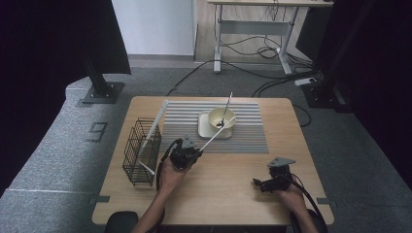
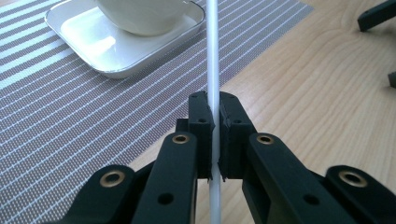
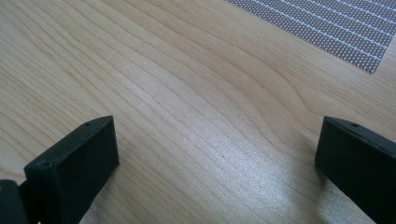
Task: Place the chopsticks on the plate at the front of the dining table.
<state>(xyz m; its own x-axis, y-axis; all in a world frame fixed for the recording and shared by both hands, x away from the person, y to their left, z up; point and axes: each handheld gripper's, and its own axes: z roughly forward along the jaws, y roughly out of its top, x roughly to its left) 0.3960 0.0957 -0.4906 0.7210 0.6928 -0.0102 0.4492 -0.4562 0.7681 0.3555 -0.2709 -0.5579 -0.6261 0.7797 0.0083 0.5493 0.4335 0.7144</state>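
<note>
High view: the left gripper [image 1: 193, 151] grips a white stick [image 1: 214, 134] slanting toward two o'clock, its far end at the bowl [image 1: 221, 118] on the square plate [image 1: 204, 127]. The right gripper [image 1: 265, 183] rests at five o'clock on the worktop [image 1: 228, 189].

Left gripper view: jaws clamp the stick.

Right gripper view: jaws gape wide, empty.

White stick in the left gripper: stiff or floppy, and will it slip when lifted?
The white stick runs straight past the shut left gripper, so it is probably stiff. It looks thin and smooth, so it may slide or pivot in the jaws. Being round, it would likely roll if dropped on the table.
</note>
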